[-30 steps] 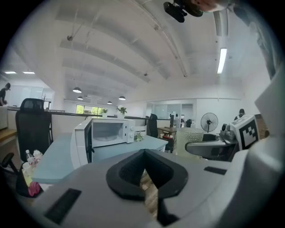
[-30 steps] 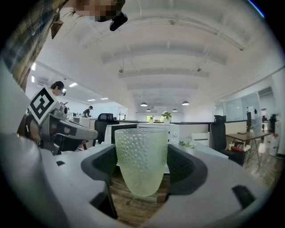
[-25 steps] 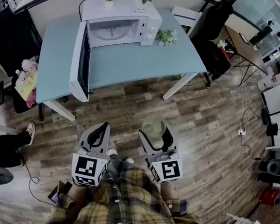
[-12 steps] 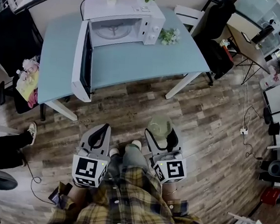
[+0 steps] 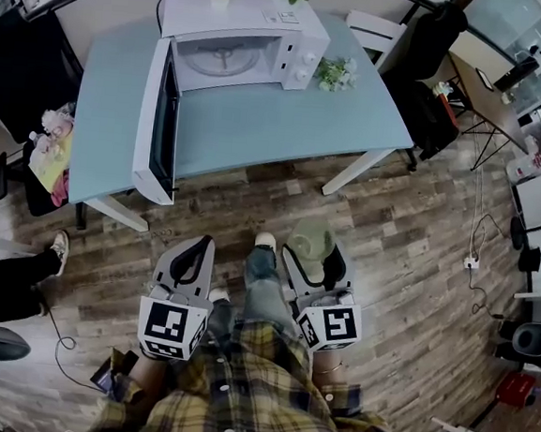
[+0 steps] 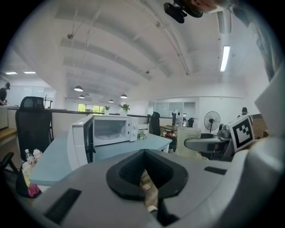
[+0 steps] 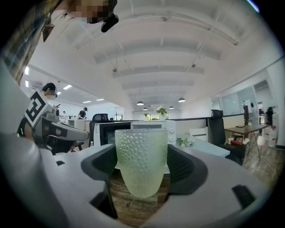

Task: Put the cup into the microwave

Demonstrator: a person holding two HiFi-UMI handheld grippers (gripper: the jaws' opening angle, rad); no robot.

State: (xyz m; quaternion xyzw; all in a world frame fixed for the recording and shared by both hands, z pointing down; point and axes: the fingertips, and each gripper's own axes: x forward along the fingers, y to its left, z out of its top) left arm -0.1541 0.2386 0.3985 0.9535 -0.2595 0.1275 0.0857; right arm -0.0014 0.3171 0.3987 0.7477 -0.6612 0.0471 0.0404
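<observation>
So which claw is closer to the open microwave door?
Left. The left claw is just in front of the near end of the door, a little to its right. The right claw, holding the cup, is further off to the right.

In the head view the right tongs (image 5: pixel 312 258) hide the lower part of the cup (image 5: pixel 311 237), a person (image 5: pixel 1 286) at the left edge is cut off to legs and a shoe, and in the right gripper view the cup covers the middle of the microwave (image 7: pixel 173 130) on the counter (image 7: pixel 200 146).
</observation>
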